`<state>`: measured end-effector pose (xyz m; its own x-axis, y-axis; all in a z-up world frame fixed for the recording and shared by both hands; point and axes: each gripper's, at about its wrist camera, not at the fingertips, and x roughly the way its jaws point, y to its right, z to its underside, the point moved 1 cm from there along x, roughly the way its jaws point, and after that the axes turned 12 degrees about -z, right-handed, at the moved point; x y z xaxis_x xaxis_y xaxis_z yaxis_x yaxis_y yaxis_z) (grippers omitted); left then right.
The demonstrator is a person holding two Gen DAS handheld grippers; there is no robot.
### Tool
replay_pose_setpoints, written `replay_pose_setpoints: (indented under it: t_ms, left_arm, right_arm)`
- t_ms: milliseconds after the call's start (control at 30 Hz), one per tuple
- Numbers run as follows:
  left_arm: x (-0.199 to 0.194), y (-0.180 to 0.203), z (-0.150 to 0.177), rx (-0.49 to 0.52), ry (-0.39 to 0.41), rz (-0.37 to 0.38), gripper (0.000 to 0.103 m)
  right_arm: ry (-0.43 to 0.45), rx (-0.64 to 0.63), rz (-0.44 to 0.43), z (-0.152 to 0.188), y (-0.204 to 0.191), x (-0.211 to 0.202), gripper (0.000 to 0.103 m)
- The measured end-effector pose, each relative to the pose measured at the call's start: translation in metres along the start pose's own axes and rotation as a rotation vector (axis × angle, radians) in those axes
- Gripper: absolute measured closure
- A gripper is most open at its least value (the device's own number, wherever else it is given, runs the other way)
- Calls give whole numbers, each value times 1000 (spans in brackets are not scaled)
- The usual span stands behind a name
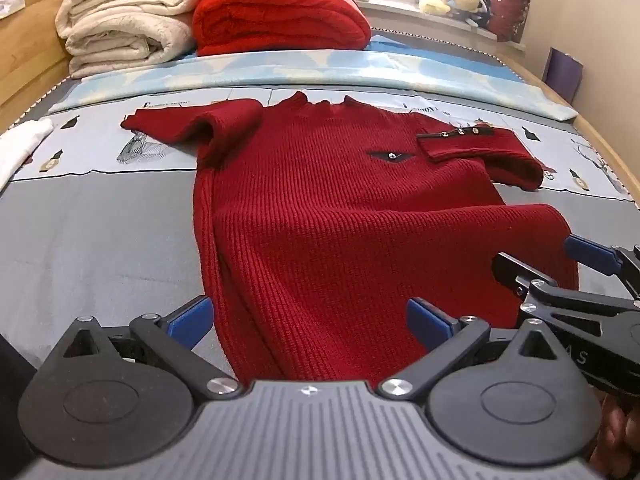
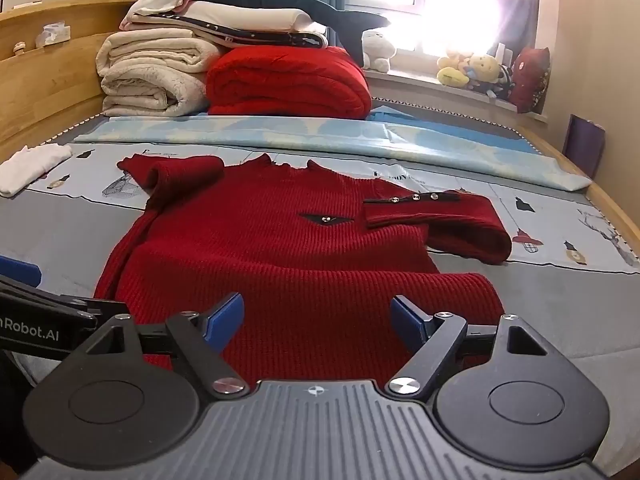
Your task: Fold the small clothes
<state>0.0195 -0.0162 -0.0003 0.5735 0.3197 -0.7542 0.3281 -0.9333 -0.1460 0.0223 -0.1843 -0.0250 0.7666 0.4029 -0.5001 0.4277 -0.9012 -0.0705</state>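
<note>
The left gripper point(image 1: 308, 320) sits low and level, jaws spread wide over the near hem of the red sweater point(image 1: 340, 208). Just to its right, the right gripper point(image 2: 316, 320) likewise gapes over the hem; the sweater stretches ahead on the bed point(image 1: 100, 232).

Red knit sweater point(image 2: 280, 248) flat on bed point(image 2: 520, 320), right gripper point(image 2: 316, 320) spread wide above hem
</note>
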Motion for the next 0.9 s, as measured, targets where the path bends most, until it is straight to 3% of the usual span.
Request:
replay_pose_setpoints:
  t_ms: [900]
  left_arm:
    - [11, 3, 3, 0, -13, 9, 1]
  right_arm:
    - [-7, 18, -21, 3, 4, 3, 21]
